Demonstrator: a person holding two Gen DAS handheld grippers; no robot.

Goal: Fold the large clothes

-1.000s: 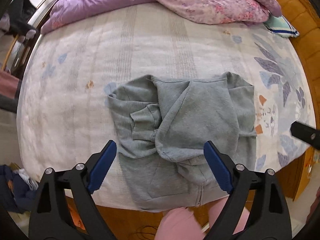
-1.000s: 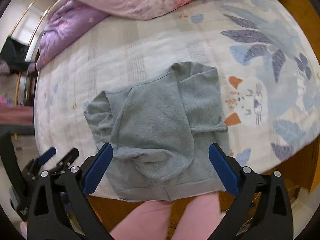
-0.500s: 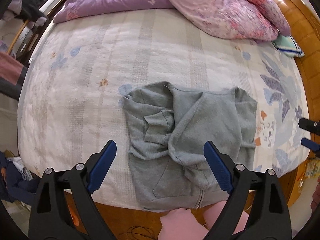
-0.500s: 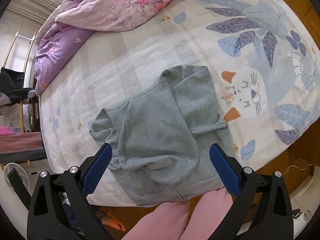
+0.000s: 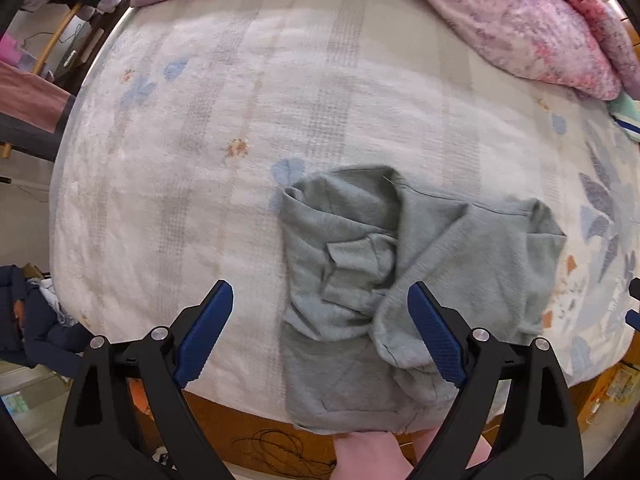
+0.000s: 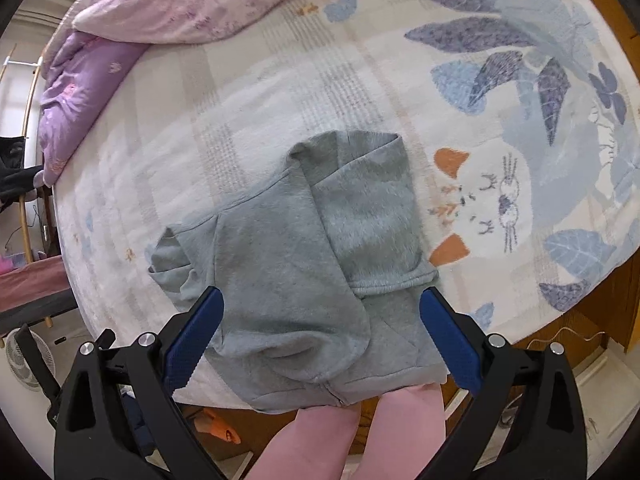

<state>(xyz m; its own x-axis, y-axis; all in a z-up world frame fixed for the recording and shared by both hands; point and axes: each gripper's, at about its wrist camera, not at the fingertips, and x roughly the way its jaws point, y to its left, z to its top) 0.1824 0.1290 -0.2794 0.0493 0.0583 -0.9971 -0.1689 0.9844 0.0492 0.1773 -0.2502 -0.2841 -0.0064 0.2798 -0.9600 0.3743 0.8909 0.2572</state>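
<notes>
A grey hooded sweatshirt (image 5: 400,280) lies folded into a compact bundle at the near edge of the bed, with sleeves and hood laid over its body; its hem hangs slightly over the edge. It also shows in the right wrist view (image 6: 304,280). My left gripper (image 5: 320,336) is open and empty, held above the bundle's left part. My right gripper (image 6: 320,336) is open and empty, held above the bundle's near part. Neither gripper touches the cloth.
The bed is covered by a pale blanket (image 5: 240,120) with leaf and cat prints (image 6: 500,208). Pink and purple quilts (image 5: 520,20) are piled at the far side. My pink-trousered legs (image 6: 340,432) stand at the wooden bed edge. A fan (image 6: 24,360) and clutter sit left.
Both grippers have lifted away from the sweatshirt and stay open. The left view has shifted left, so the bundle now sits right of centre.
</notes>
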